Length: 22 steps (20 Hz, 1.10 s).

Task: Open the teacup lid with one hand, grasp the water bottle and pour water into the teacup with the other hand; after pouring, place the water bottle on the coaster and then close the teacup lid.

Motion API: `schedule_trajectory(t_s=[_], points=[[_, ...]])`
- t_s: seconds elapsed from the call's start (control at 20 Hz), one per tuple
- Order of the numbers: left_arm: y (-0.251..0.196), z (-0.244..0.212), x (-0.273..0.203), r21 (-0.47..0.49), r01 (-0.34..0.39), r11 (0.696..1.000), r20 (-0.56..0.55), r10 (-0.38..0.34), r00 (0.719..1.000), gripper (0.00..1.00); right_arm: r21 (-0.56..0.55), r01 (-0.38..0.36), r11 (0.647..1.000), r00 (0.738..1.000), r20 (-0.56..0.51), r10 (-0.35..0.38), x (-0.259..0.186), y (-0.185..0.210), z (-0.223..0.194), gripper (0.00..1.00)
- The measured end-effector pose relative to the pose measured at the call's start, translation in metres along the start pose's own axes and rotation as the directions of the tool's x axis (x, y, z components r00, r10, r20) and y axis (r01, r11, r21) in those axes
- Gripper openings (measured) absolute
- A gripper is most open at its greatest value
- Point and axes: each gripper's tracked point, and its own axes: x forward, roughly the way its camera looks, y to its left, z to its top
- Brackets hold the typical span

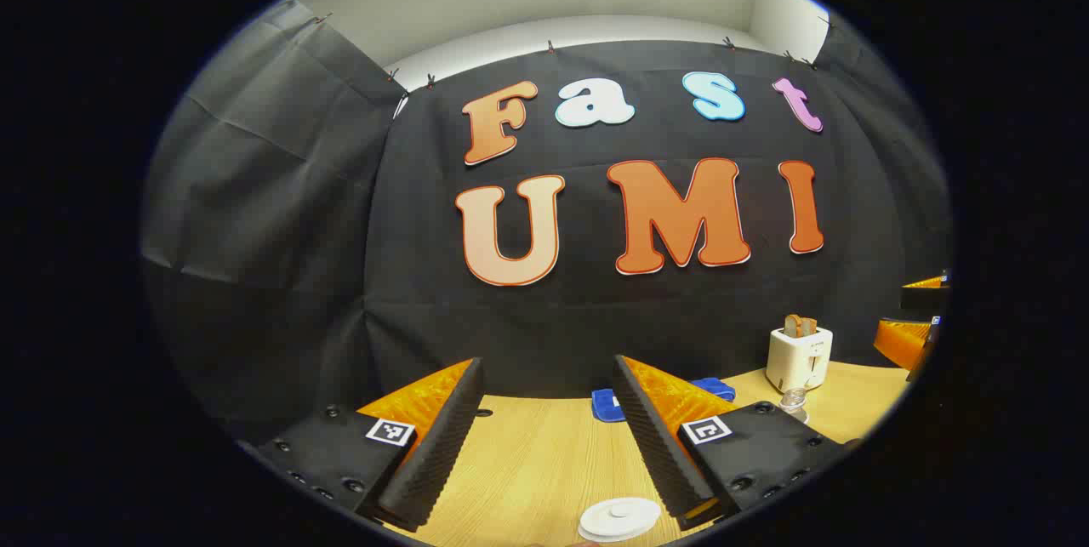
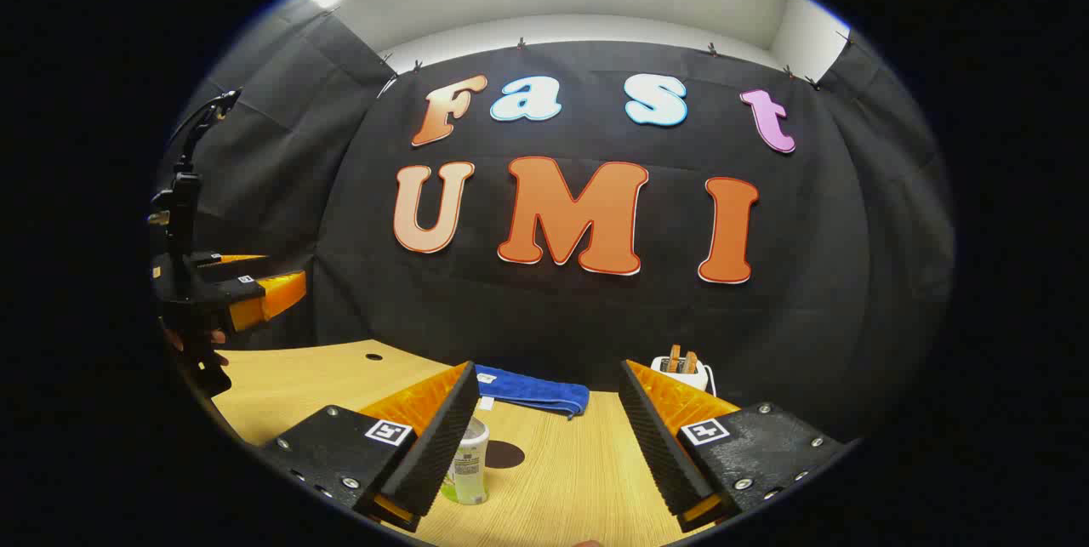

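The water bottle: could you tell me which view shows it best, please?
The right gripper view shows the water bottle best: it stands upright on the table beside the dark coaster, partly behind the open right gripper. The left gripper view gives nothing I can call the bottle.

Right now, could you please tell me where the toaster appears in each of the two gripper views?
Left gripper view: the toaster stands low on the right side.
Right gripper view: the toaster sits low, just right of centre.
Shared landmark: the blue cloth lies to the toaster's left in both.
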Motion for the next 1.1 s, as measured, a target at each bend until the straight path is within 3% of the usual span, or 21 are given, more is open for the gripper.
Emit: schedule_trajectory(t_s=[0.85,1.1], points=[[-0.013,-0.016,0.001,-0.050,0.042,0.998,-0.053,-0.045,0.998,0.96,0.019,-0.028,0.999,1.000,-0.010,0.029,-0.003,0.006,-0.009,0.99],[-0.026,-0.028,-0.002,-0.069,0.091,0.993,-0.084,-0.097,0.992,0.98,0.017,-0.062,0.998,0.998,-0.017,0.062,-0.002,0.016,-0.016,0.99]])
